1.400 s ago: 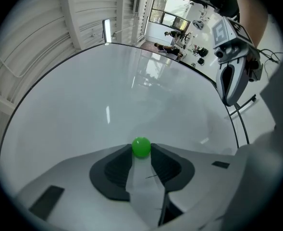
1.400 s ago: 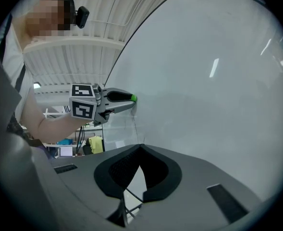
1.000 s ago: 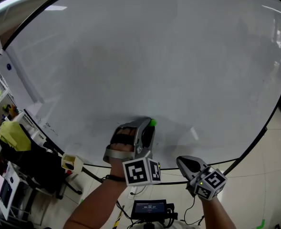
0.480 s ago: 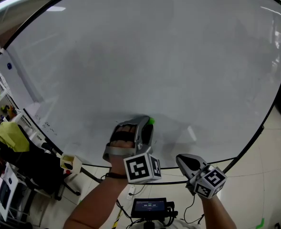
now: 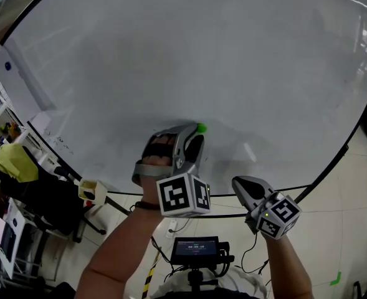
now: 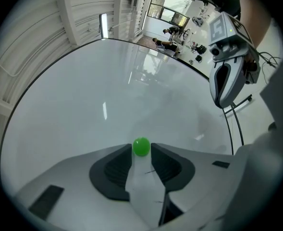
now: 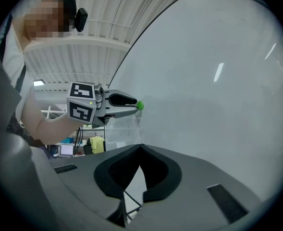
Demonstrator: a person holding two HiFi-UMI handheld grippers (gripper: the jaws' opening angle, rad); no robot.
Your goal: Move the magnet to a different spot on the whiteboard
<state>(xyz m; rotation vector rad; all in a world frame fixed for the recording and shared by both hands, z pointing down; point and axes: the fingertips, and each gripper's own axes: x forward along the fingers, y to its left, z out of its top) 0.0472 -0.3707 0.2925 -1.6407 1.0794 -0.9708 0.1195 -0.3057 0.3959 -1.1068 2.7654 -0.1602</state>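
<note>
In the head view there is one whiteboard [image 5: 233, 61], one green magnet [image 5: 200, 128] and two tools. The left tool [image 5: 199, 133] reaches up to the board's lower middle, and the magnet sits at its tips, at the tool's 12 o'clock. The right tool [image 5: 236, 181] hangs lower, at about 4 o'clock from the left one and well apart from the magnet, with its tip short of the board.

The left gripper view shows the single magnet [image 6: 141, 147] lodged between the two dark pads [image 6: 124, 160] at their very ends. Both pads meet it, so the tool is clenched on the magnet, which lies against the white surface. It looks round – a small ball or knob – so no long axis or pointing direction can be made out. The right tool shows at 2 o'clock.

In the right gripper view that tool's own jaws are pressed together at the tips with nothing between them. At 10 o'clock the left tool holds the one green dot against the board – again round in outline.
</note>
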